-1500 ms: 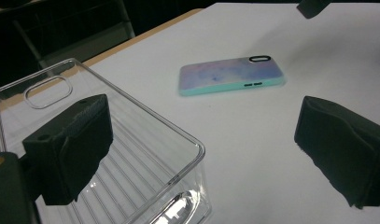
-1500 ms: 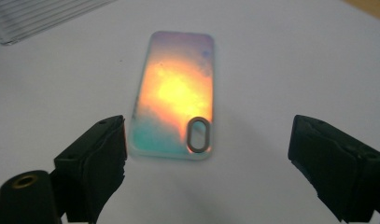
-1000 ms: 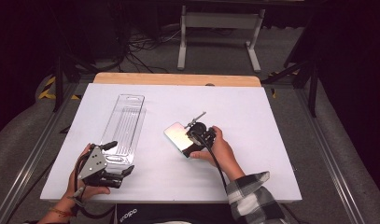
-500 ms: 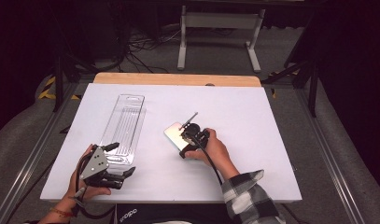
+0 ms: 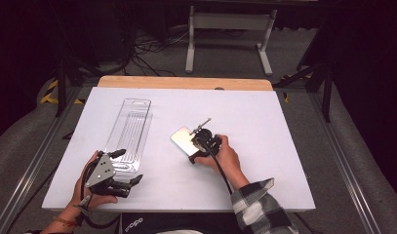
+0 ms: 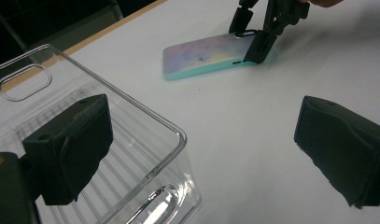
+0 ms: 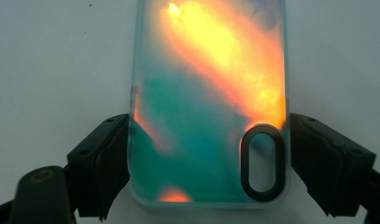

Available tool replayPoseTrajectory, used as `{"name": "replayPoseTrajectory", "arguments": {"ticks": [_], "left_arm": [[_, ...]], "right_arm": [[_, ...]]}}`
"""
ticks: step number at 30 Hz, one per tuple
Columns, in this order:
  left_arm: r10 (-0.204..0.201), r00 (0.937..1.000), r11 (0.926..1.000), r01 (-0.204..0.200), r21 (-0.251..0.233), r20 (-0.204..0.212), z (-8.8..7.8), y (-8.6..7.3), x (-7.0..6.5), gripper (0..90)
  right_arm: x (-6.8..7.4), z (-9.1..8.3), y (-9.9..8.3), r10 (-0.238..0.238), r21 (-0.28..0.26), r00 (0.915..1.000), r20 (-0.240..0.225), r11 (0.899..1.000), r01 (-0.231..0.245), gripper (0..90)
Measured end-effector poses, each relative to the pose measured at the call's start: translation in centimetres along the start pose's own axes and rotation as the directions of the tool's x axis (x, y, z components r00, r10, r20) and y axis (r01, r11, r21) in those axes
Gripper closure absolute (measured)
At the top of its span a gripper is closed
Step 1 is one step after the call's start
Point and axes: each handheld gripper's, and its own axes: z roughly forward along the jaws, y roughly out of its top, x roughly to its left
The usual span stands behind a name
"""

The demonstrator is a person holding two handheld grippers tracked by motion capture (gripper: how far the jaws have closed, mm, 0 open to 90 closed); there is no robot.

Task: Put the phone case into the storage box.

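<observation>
Since the earlier frames the right gripper [image 5: 200, 144] has slid a little toward the phone case [image 5: 183, 138], while the left gripper [image 5: 119, 168] has stayed put near the table's [image 5: 284, 146] front left corner; now, in the right gripper view, the two black jaws flank the camera-cutout end of the case [image 7: 208, 98], one on each long edge, touching or all but touching it, so the grip looks closed on the case or just closing; the case lies flat, iridescent orange and teal, slightly left of the table's middle, well apart from every edge. A clear plastic tray [image 5: 129, 132] lies lengthwise toward the left edge, its hang-hole end pointing at the far edge; it is empty. The left gripper rests just beside the tray's near end, jaws spread wide and holding nothing; in the left gripper view one jaw sits behind the tray's clear wall [image 6: 131, 140], the other over bare table. As a judgement, the work appears to be putting the case into the tray: the grasp is about made; lifting, carrying and placing remain. The right hand [image 5: 225, 158] lies low over the table, wrist angled toward the far left corner; the left hand [image 5: 86, 190] cradles its gripper from below.
</observation>
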Motion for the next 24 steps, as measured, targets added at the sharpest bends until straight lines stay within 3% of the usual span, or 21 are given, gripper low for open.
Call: {"name": "replayPoseTrajectory", "arguments": {"ticks": [7, 9, 15, 19, 20, 24], "left_arm": [[0.047, 0.9985, 0.9989, -0.047, 0.01, -0.027, -0.1, 0.3, -0.2, 6.3], [0.045, 0.9985, 0.999, -0.045, 0.002, -0.033, 0.0, 0.3, -0.4, 6.4], [0.102, 0.993, 0.9947, -0.102, 0.008, -0.058, 0.1, 0.8, -0.6, 8.6], [0.115, 0.9912, 0.9933, -0.115, 0.005, -0.065, 0.3, 1.1, -0.8, 9.2], [0.131, 0.9882, 0.9914, -0.131, 0.005, -0.08, 0.3, 1.2, -0.8, 9.1], [0.126, 0.9883, 0.9919, -0.127, -0.006, -0.086, 0.5, 1.5, -1.1, 8.7]], "right_arm": [[-0.3, -0.9, -0.4, 0.004, -0.049, 0.9999, 0.011, 0.999, -0.003, 17.8], [-0.4, -1.1, -0.4, 0.009, -0.057, 1.0, 0.003, 0.998, -0.009, 17.8], [-0.6, -2.3, -0.7, 0.021, -0.114, 0.9997, -0.011, 0.993, -0.022, 17.8], [-0.4, -3.0, -0.7, 0.015, -0.145, 0.9993, -0.035, 0.989, -0.02, 17.8], [-0.3, -3.1, -0.7, 0.013, -0.149, 0.9993, -0.036, 0.989, -0.018, 17.8], [0.0, -3.8, -0.8, 0.007, -0.177, 0.999, -0.043, 0.984, -0.014, 17.8]]}}
